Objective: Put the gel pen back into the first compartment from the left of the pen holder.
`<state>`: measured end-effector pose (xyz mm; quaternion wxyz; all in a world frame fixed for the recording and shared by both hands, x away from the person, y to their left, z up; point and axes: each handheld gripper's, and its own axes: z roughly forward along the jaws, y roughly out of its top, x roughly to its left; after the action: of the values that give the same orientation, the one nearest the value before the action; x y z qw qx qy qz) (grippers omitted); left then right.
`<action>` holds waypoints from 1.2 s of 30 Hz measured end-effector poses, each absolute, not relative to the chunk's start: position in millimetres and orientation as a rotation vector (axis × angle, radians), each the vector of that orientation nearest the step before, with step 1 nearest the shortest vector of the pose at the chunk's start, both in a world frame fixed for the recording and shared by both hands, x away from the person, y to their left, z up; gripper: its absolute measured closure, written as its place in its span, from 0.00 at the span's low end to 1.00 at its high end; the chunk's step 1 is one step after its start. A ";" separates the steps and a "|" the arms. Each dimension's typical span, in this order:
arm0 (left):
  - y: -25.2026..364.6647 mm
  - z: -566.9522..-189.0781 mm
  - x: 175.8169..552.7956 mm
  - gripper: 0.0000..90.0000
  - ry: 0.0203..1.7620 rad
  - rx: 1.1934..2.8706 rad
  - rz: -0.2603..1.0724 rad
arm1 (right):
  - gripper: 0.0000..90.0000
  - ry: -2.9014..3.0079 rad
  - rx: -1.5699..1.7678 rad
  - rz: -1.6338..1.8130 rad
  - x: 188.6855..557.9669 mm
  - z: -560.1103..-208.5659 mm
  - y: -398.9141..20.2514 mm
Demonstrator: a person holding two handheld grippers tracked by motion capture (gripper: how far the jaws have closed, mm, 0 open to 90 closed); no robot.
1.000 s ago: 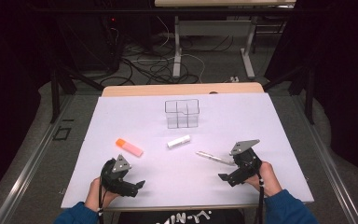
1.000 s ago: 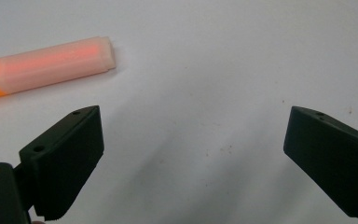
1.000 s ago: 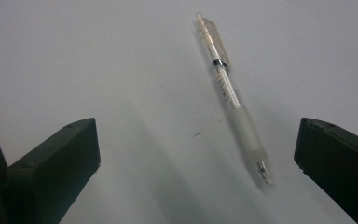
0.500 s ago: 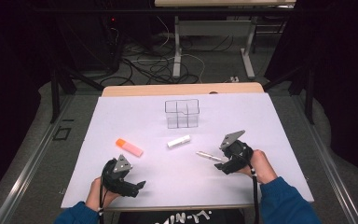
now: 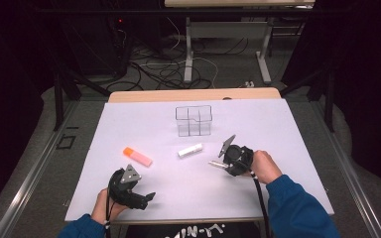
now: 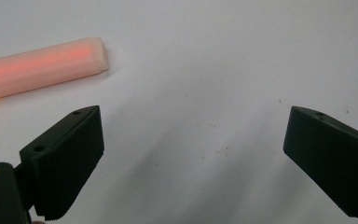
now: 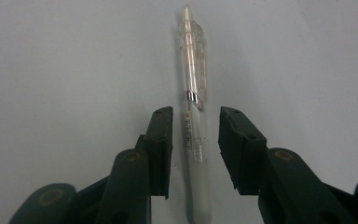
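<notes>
So far nothing has been moved into the clear box [image 5: 193, 120]; my count of the table [image 5: 287, 148] runs as follows.

Pen [image 7: 193, 112]: clear barrel, lying flat right of the table's middle, toward the near edge. My right gripper [image 7: 195, 149] straddles its lower half; the jaws have just been closing, pen between them, yet a gap shows on each side of the barrel, so I judge the grasp not yet made. From above, the right gripper [image 5: 226, 159] sits low over the pen [image 5: 217, 163].

Orange marker [image 5: 137, 156]: flat, left of middle, untouched. It lies just beyond one jaw of my left gripper [image 6: 193, 163].

White marker [image 5: 190, 149]: flat, near the middle, between box and pen, untouched.

Left gripper [image 5: 138, 196]: near the near edge, left side, jaws spread wide, holding nothing.

Box: toward the far edge, compartments apparently empty.

Left to do, as I judge: close on the pen, lift, carry; then the two markers.
</notes>
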<state>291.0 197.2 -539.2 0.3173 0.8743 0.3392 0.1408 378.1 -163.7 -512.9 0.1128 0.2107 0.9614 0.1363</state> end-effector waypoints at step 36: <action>195.6 -540.3 291.2 0.06 0.884 2.310 0.360 | 0.88 2.886 0.776 0.539 388.8 -517.1 -166.5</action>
<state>291.2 195.6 -540.3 0.3156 0.8771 0.3354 0.1366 388.8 -166.5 -517.1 0.0524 0.2553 0.9491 0.1771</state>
